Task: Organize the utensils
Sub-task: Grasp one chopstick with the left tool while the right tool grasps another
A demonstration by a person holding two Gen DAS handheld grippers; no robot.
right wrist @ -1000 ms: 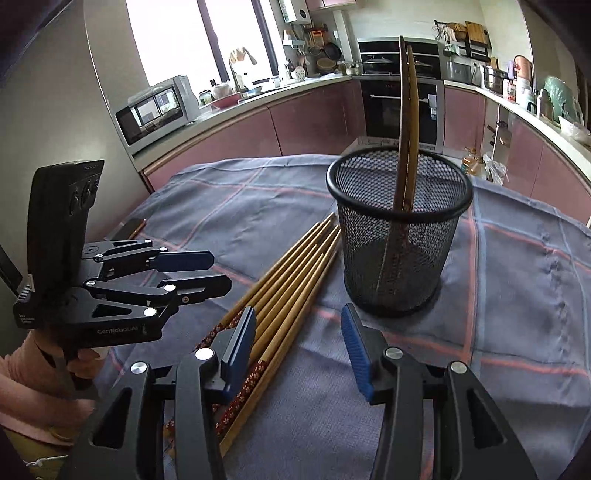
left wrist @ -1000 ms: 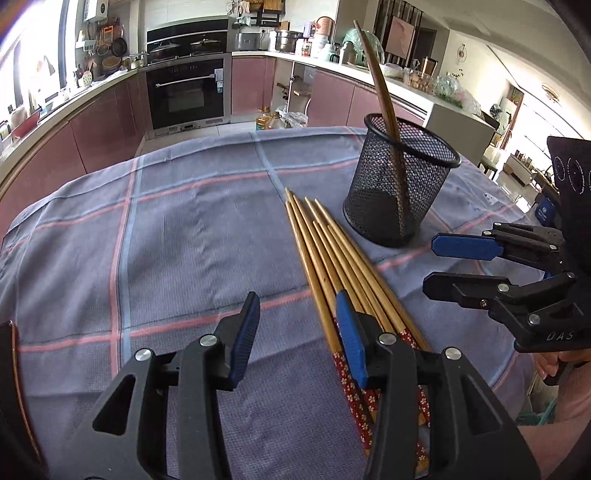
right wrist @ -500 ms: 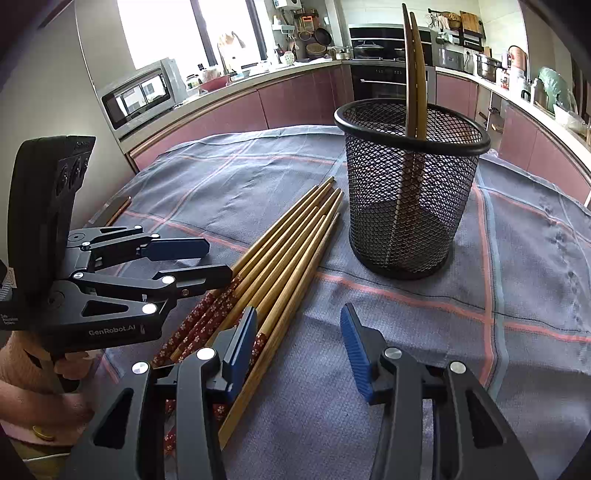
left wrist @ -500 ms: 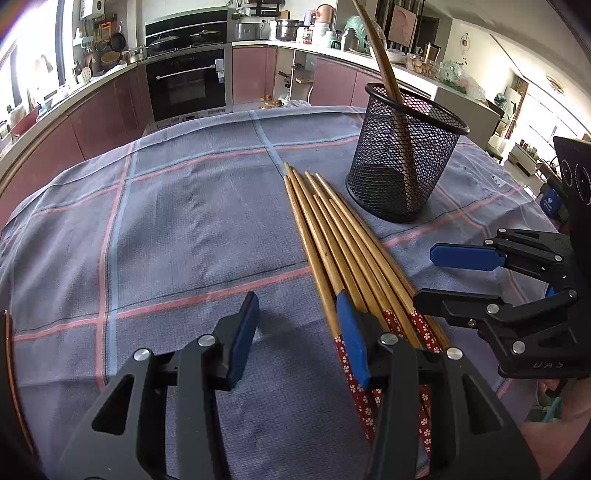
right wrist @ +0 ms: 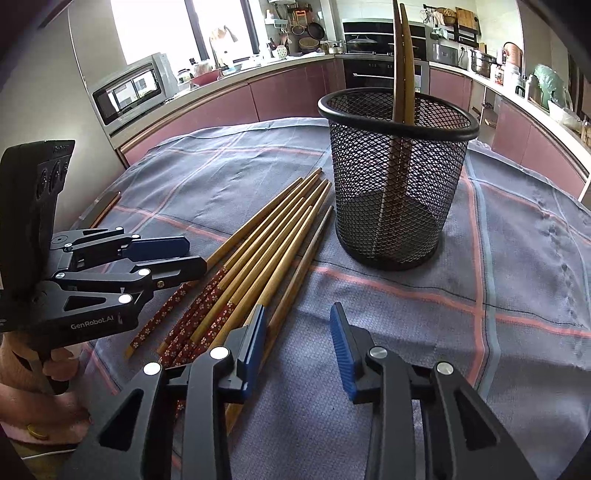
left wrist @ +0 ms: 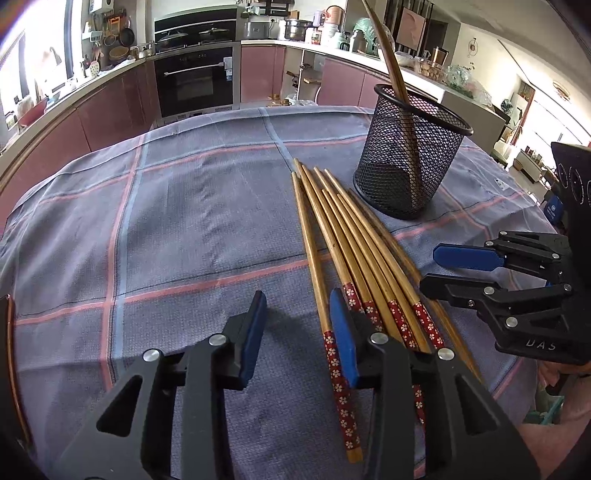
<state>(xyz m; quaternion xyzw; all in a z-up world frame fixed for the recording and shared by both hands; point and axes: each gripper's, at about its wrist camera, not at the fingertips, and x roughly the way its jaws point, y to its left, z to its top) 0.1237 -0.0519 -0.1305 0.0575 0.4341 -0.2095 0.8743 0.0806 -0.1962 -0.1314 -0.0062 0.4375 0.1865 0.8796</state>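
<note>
A grey cloth [left wrist: 177, 221] with pink and blue check lines covered the table, its near edge under both grippers. The left gripper [left wrist: 299, 328] hung over the near part of the cloth, its fingers [left wrist: 255, 332] spread; its jaws had just been closing, with only bare cloth in the gap. The chopsticks [left wrist: 343, 240] lay bundled just to its right, the outermost stick beside the right finger, whether touching I could not tell. Their red flowered ends pointed to the near edge and their tips fanned toward the far side. The right gripper [right wrist: 297, 343] also stood spread, its jaws likewise just closing on nothing but cloth; the bundle ran under and beside its left finger [right wrist: 255, 339], not between the two. Each gripper showed in the other's view, flanking the flowered ends. Farther on, just past the tips, stood a black mesh cup [right wrist: 397, 177], upright on the cloth, with two dark sticks [right wrist: 400, 62] leaning inside it. Beyond the far edge ran a kitchen: pink cabinets [left wrist: 110, 110], an oven [left wrist: 195, 81], a microwave [right wrist: 129, 92] and a bright window [right wrist: 155, 29].
</note>
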